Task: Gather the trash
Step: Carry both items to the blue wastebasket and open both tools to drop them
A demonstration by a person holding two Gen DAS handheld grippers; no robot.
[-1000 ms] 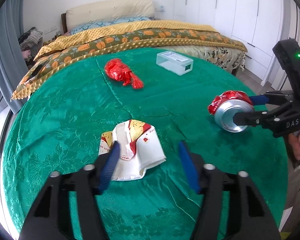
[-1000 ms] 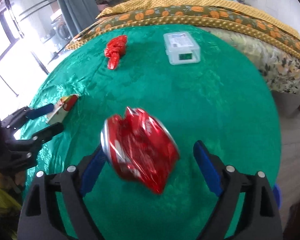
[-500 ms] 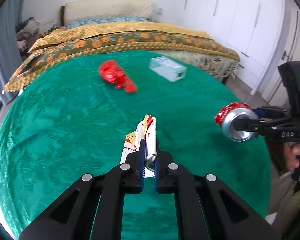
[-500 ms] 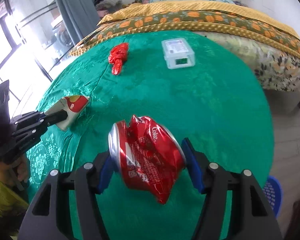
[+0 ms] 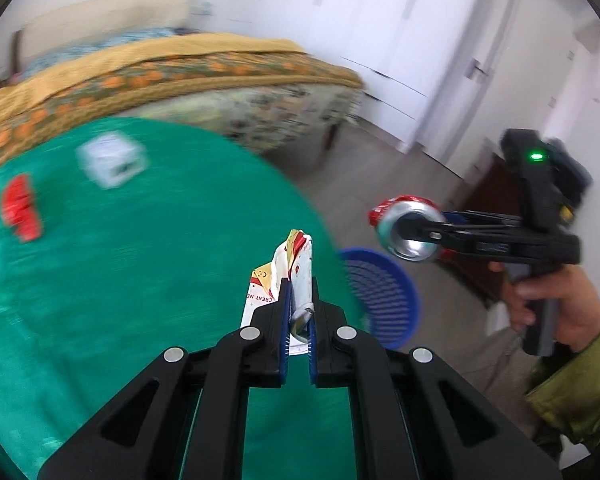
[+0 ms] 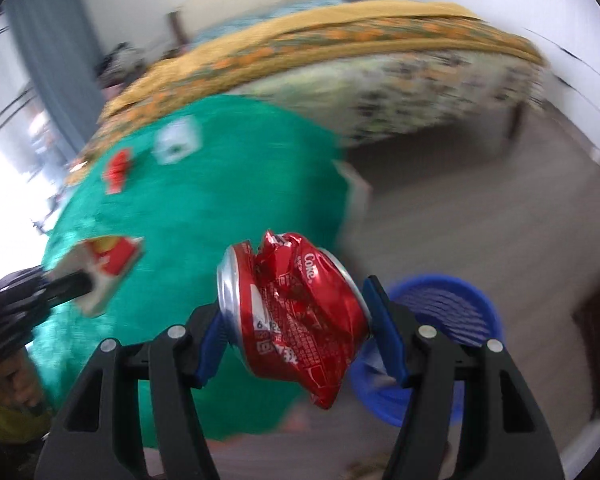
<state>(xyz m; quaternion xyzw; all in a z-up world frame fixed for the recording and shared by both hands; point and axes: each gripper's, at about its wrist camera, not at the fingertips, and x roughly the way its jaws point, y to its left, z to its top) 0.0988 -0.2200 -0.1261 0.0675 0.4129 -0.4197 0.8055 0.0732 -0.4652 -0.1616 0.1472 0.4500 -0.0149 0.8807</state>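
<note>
Bed (image 5: 204,76) with orange-patterned quilt, white wardrobe doors (image 5: 380,40), grey floor (image 6: 480,216), bright window (image 6: 4,152) at left

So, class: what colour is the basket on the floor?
Blue: the basket shows best in the right wrist view.

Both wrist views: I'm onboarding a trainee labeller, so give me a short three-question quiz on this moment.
1. True or false: the left gripper is shut on the carton.
2. What does the right gripper hold? A) plastic box B) crushed can C) red wrapper
3. Fill in: the blue ____ stands on the floor beside the table.

Key: 1 true; 2 B; 3 basket. The red wrapper and the plastic box lie on the table.
</note>
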